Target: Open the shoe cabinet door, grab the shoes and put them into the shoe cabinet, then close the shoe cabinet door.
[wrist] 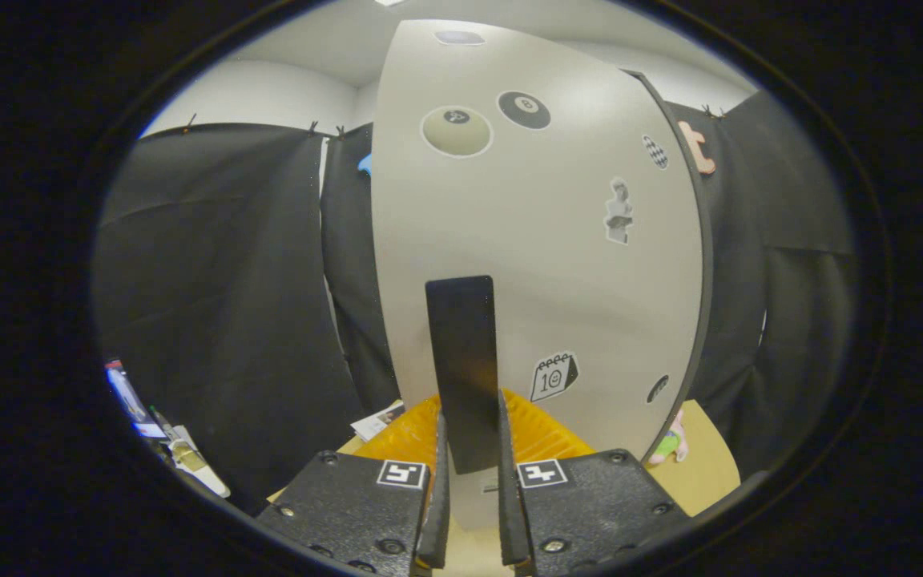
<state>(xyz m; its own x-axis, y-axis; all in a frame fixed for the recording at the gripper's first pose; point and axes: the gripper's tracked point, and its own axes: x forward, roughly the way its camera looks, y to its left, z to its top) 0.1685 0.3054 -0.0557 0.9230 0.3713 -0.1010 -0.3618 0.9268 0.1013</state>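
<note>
1. the gripper [468, 449] is clamped on the dark handle [463, 369] of the shoe cabinet door [542, 264]; both fingers are pressed against its sides.
2. the door is seen face-on just beyond the fingers, carrying stickers [554, 375].
3. whether it is being opened or closed cannot be told.
4. shoes are not identified; a yellow object [546, 437] lies at the door's base.

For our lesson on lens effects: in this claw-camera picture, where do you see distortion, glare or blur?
Gripper view: the fisheye bows the cabinet door so its straight edges curve outward; a soft bright patch of glare lies on the door's upper right; the dark handle carries a faint orange reflection low down; the claw, closed on the handle, looks slightly soft up close; the stickers stay sharp.
</note>
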